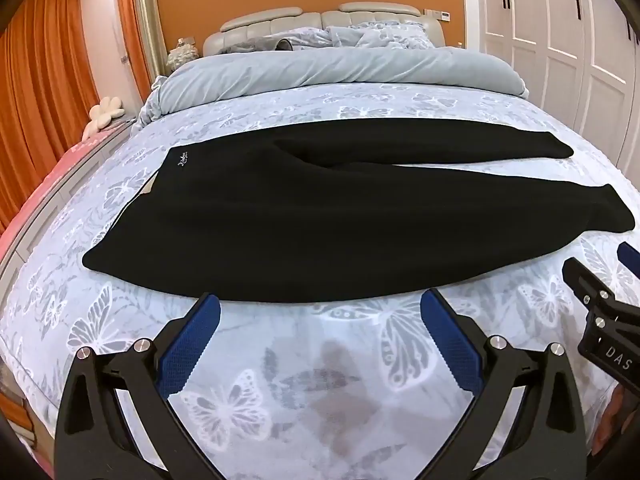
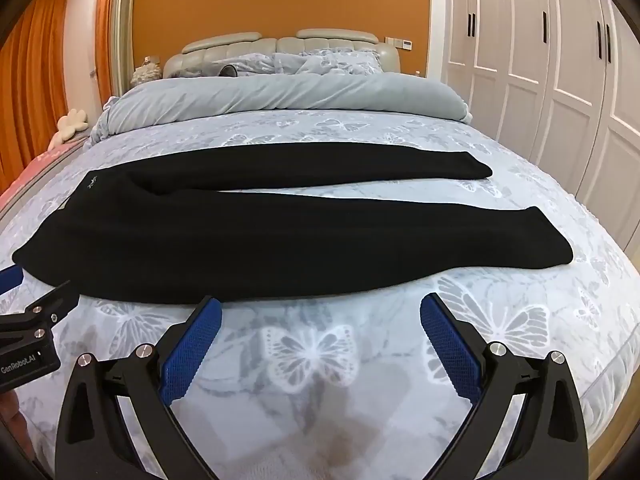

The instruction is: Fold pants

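While black fabric pants point(image 1: 256, 216) lie flat across the butterfly-print bed point(image 1: 280, 360), the left tool point(image 1: 320, 312) and right tool point(image 2: 320, 312) hover spread wide, gripping nothing.

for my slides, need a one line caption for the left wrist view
Open left gripper hovers before black pants spread flat on a butterfly-print bedspread, waistband left, legs right.

Plain black fabric pants point(image 1: 248, 220) with small white script logo at their 10 o'clock corner; pale blue bedspread with white-grey butterfly print point(image 1: 280, 380); solid light blue rolled duvet point(image 1: 320, 68) at 12 o'clock; orange wall point(image 2: 280, 8); orange pleated curtains point(image 1: 44, 60) at 9 o'clock; white panelled wardrobe doors point(image 2: 540, 48) at 3 o'clock; black gripper fingers with blue textured pads point(image 1: 188, 348).
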### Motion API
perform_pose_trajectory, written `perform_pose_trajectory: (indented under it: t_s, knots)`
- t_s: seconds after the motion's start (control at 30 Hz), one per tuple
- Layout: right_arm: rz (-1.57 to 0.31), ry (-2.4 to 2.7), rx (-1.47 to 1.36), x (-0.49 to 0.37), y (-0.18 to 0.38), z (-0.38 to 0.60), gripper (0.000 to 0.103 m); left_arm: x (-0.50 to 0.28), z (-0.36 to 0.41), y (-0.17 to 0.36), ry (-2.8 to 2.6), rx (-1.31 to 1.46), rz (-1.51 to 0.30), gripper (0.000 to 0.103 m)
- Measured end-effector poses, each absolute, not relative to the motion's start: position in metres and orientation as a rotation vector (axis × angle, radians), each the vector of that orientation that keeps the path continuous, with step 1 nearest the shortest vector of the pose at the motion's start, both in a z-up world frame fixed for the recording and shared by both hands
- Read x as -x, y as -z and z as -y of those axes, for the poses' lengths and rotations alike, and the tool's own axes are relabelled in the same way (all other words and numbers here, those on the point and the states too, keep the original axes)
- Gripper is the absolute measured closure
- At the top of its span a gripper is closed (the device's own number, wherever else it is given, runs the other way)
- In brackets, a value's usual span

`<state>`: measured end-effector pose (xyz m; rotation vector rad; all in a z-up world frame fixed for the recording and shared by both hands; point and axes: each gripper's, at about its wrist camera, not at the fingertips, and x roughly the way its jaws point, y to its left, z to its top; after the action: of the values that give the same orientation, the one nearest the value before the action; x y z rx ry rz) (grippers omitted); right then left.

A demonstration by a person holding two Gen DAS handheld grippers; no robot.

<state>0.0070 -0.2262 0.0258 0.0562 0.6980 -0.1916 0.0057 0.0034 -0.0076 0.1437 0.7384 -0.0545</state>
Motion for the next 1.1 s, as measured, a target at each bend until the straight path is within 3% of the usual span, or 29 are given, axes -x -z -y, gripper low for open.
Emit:
perform_pose_trajectory:
  t_s: [1.1]
  knots:
    - [-0.661, 0.184, -0.049, 0.002, -0.036, 0.218, 0.005, -0.002, -0.006, 0.005, 0.061, -0.141, -0.727, 0.005]
